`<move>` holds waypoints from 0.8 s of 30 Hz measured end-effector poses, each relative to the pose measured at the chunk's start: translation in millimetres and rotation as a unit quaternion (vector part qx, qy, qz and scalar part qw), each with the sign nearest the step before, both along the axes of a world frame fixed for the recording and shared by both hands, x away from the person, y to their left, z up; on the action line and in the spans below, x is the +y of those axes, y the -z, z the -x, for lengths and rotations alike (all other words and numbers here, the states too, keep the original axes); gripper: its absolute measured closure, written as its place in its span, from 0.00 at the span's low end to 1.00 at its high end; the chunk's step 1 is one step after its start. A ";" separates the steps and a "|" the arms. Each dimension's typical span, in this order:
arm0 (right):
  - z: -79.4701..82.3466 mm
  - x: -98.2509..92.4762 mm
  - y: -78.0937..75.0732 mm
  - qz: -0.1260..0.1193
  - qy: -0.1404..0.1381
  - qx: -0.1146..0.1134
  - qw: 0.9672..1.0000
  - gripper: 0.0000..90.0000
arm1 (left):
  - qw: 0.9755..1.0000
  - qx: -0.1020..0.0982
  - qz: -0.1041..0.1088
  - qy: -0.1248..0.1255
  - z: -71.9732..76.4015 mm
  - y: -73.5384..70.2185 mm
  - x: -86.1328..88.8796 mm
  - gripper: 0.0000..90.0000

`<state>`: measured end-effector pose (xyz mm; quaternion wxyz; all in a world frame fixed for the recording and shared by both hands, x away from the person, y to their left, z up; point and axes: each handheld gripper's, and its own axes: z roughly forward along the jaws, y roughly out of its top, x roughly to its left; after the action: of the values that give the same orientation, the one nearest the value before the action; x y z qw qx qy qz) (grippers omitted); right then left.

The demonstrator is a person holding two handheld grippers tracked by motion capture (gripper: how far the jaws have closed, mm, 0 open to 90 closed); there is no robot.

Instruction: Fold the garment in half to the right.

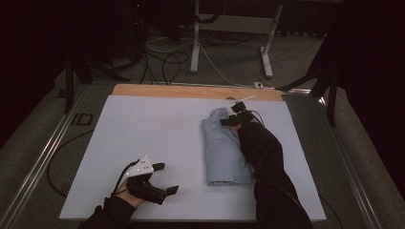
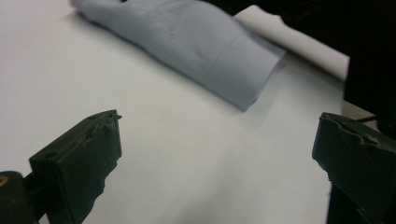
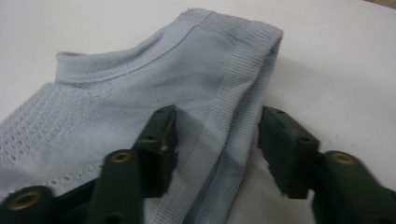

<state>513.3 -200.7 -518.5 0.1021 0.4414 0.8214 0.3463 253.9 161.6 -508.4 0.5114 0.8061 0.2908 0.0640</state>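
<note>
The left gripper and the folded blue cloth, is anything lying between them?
Nothing. In the high view, only bare white board separates the left gripper from the folded blue cloth. The left gripper view shows the same stretch bare.

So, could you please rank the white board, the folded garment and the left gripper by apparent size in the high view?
1. white board
2. folded garment
3. left gripper, clearly smallest

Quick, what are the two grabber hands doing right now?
Left gripper: jaws wide open, holding nothing.
Right gripper: jaws open around the folded edge of the light blue garment, not pinching it yet.
</note>
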 end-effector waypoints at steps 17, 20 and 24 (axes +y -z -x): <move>9.6 13.2 -23.3 -0.029 -0.031 -0.058 0.997 0.96 | 0.999 -0.027 0.015 -0.034 5.5 7.1 18.2 0.03; 7.2 15.0 -20.6 -0.022 -0.022 -0.047 0.998 0.96 | 0.999 -0.026 0.018 -0.039 4.9 7.1 21.1 0.03; 4.5 15.7 -12.0 -0.011 -0.004 -0.025 1.000 0.96 | 0.999 -0.025 0.017 -0.040 4.3 8.0 21.5 0.03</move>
<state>508.8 -185.0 -506.5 0.1165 0.4306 0.8166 0.3662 249.6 183.1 -516.5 0.5296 0.7829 0.3110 0.0996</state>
